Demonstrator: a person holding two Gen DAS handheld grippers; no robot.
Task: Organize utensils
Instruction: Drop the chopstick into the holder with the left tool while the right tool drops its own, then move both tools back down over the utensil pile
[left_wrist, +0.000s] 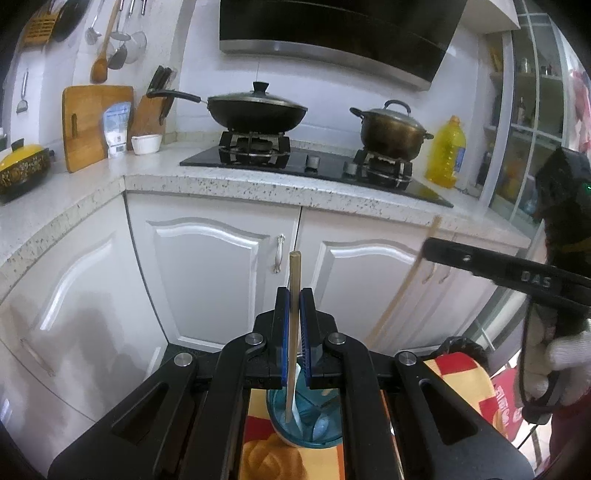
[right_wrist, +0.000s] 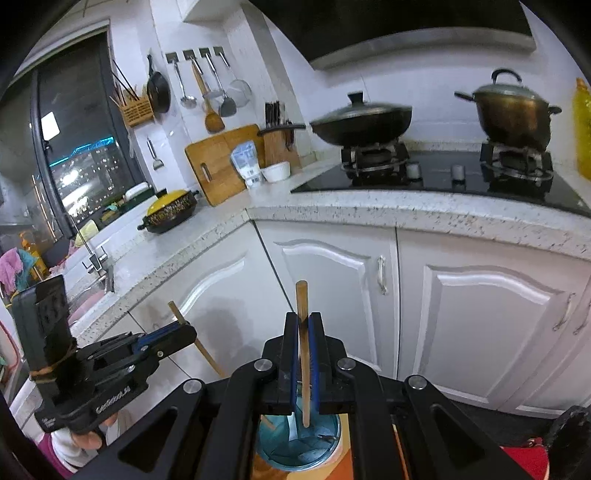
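Left gripper (left_wrist: 294, 299) clenched on a slim round wooden chopstick (left_wrist: 292, 314), blue ribbed pads pressing it upright above a teal translucent holder (left_wrist: 295, 424) on a red-and-yellow patterned cloth (left_wrist: 458, 380). Right gripper (right_wrist: 303, 325) likewise clamped on a second chopstick (right_wrist: 303, 354) over the same holder. "DAS" embossed on the black arm. Speckled stone countertop (left_wrist: 221, 181), glossy white panelled cabinets behind.

You have two pale wooden chopsticks (left_wrist: 293, 280) (right_wrist: 303, 325), each near upright, lower tips above the teal holder (right_wrist: 299, 446) below.
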